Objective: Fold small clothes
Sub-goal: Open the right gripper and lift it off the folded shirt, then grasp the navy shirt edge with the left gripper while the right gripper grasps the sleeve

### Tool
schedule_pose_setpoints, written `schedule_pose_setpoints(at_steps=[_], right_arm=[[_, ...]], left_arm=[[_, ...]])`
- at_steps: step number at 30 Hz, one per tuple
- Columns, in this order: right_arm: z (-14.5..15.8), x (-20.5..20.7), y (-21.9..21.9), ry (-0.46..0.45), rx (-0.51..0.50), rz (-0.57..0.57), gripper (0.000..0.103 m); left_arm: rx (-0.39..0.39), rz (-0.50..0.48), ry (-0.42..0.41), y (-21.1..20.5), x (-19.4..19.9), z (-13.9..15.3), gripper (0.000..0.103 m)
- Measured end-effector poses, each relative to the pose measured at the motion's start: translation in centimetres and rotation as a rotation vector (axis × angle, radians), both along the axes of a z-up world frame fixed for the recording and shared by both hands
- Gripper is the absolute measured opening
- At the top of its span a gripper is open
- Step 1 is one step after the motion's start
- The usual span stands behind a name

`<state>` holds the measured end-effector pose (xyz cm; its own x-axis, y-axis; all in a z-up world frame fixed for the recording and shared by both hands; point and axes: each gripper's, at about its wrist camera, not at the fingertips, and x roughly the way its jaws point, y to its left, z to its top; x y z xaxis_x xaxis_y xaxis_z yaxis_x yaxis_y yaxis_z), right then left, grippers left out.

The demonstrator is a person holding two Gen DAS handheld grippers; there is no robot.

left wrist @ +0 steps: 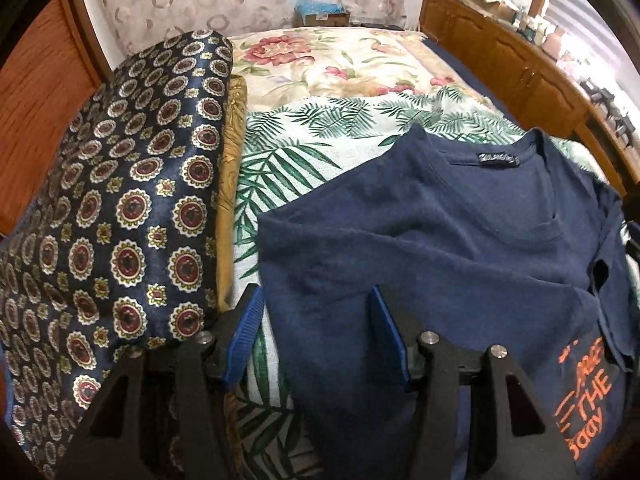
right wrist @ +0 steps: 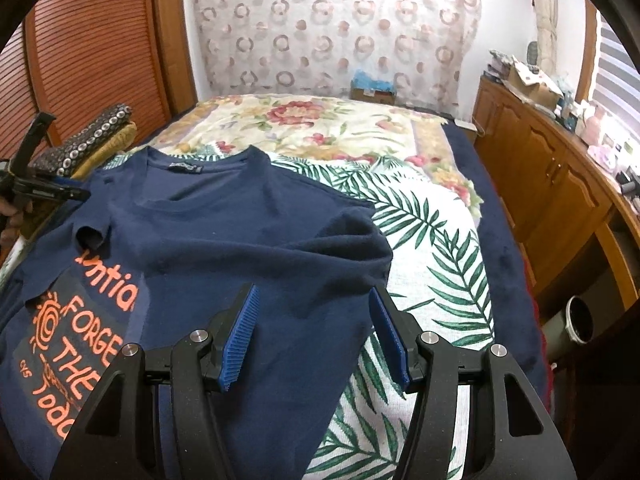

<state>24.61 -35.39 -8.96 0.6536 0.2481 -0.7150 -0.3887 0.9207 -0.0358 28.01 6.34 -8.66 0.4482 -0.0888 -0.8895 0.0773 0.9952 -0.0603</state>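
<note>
Closest to my left lens are the black arms and ribbed blue pads of my left gripper (left wrist: 316, 334), spread wide and holding nothing; they straddle the near left edge of the navy blue cotton T-shirt with orange lettering (left wrist: 460, 240). My right gripper (right wrist: 314, 334) is likewise wide apart and empty, poised over the opposite edge of the same shirt (right wrist: 224, 240).

The shirt lies on the white, green palm-leaf printed bedspread (right wrist: 432, 264), collar pointing away from me. Both sides appear already folded toward the middle, leaving a strip of the orange print exposed between the flaps. I judge the fold to be partway done: the sides are in, and the lengthwise fold is not yet made. Next I would need both grippers to close on the near hem corners together and carry them evenly toward the collar, keeping the loose flaps from sliding open.

To my left sits a stack of folded navy fabric patterned with round medallions (left wrist: 120, 208) over a mustard-yellow cloth (left wrist: 234, 152), just beside the shirt.

The near hem is hidden below both grippers, so I cannot tell how it lies. Much of the print is covered, and the collar label is too blurred to read. One sleeve opening puckers up; what lies under it is unclear.
</note>
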Motion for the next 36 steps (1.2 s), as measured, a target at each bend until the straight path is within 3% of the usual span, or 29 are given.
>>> schedule_pose_setpoints(at_steps=[3, 5, 7, 18, 26, 27, 28, 30, 36], right_arm=[[-0.5, 1.0, -0.6, 0.020, 0.005, -0.015, 0.058], [-0.8, 1.8, -1.1, 0.031, 0.000, -0.033, 0.058], [-1.0, 2.4, -1.6, 0.040, 0.000, -0.049, 0.058], [-1.8, 4.0, -2.7, 0.072, 0.039, -0.077, 0.058], [-1.8, 5.6, -1.0, 0.085, 0.041, -0.055, 0.059], [-1.8, 5.8, -0.6, 0.081, 0.035, -0.047, 0.056], [-1.8, 5.9, -0.3, 0.080, 0.037, -0.031, 0.036], [-1.5, 5.9, 0.4, 0.083, 0.046, -0.004, 0.009], [1.4, 2.4, 1.7, 0.032, 0.086, 0.072, 0.006]], left_arm=[[-0.026, 0.015, -0.012, 0.8, -0.3, 0.2, 0.031], [-0.031, 0.021, -0.018, 1.0, -0.4, 0.3, 0.010], [-0.042, 0.021, -0.032, 1.4, -0.7, 0.7, 0.004], [-0.045, -0.049, -0.242, 0.4, -5.1, 5.7, 0.002], [-0.049, -0.102, -0.330, -1.2, -7.3, 7.6, 0.002], [-0.055, -0.105, -0.346, -1.2, -7.7, 7.9, 0.001], [-0.062, -0.109, -0.355, -1.3, -8.0, 8.0, 0.001], [-0.092, -0.113, -0.380, -1.1, -9.2, 8.6, 0.001], [-0.140, -0.141, -0.438, -1.3, -12.8, 9.7, 0.001]])
